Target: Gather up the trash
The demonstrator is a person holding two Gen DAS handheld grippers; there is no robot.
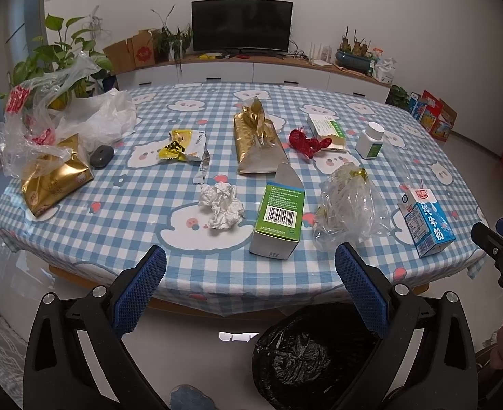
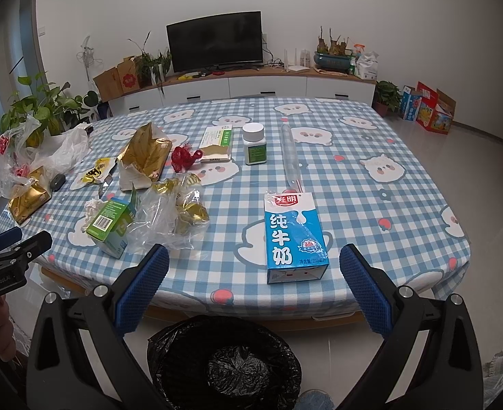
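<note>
Tongs (image 1: pixel 250 283) (image 2: pixel 255 283) both wide and empty; I judge collecting starts now, next I reach milk carton (image 2: pixel 294 235) at frame centre.

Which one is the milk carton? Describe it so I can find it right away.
Start at the checked table and go to its near edge, above the black-lined bin. The milk carton lies there alone, in front of the right tool. It is the only blue-and-white box with large white characters.

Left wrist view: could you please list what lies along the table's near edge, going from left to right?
Crumpled tissue → green box → clear plastic bag → milk carton.
</note>
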